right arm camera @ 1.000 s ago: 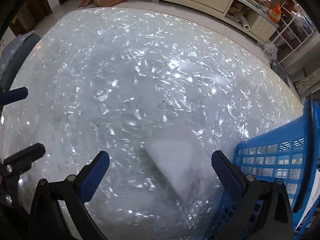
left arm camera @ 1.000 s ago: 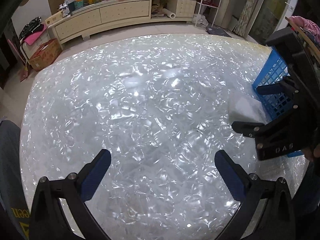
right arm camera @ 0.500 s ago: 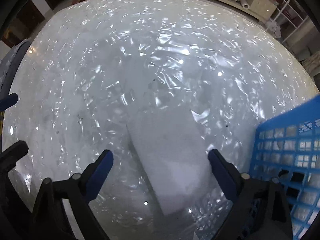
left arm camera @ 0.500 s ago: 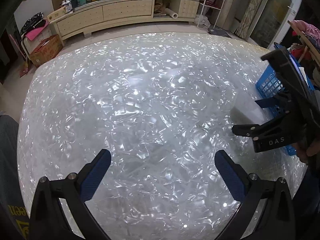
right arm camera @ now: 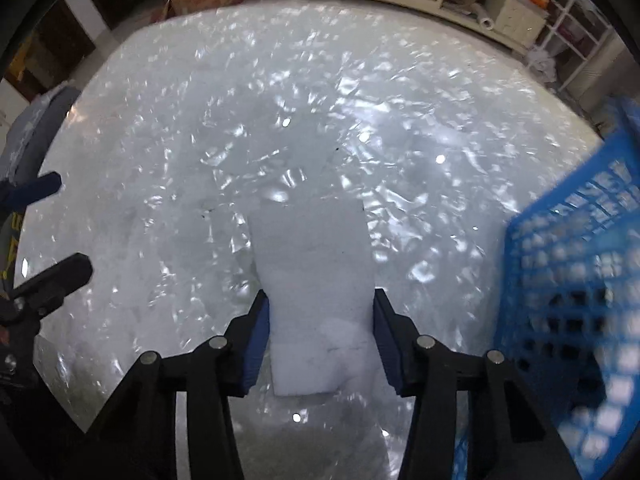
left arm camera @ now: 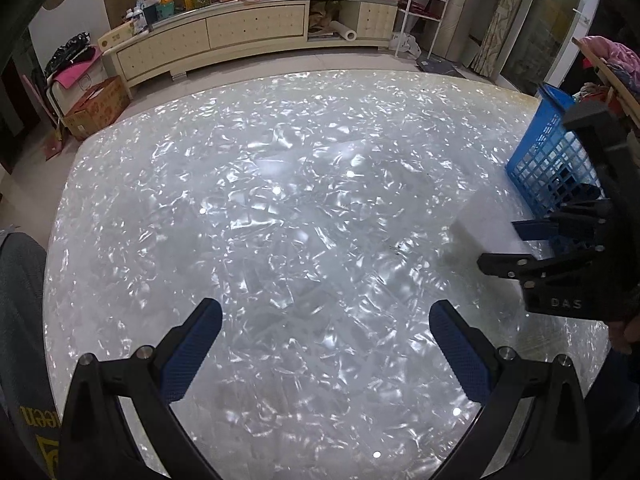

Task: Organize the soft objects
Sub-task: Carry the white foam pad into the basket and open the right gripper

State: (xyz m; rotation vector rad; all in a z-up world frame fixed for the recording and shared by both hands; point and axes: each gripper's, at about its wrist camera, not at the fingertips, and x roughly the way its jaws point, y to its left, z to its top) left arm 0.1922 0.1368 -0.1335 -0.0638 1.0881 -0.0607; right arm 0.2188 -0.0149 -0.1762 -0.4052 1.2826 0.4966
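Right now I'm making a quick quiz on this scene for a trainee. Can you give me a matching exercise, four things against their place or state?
Things:
1. white foam block
2. blue basket
3. left hand-held gripper
4. cardboard box

Place or state:
A. on the floor beyond the table's far left corner
B. jaws wide apart, nothing between them
C. lying flat on the table, between the closing jaws of the right hand-held gripper
D. standing at the table's right edge

Pairs: 1-C, 2-D, 3-B, 4-A

Probably a home living room: long cream sideboard (left arm camera: 248, 36) cluttered with household items.
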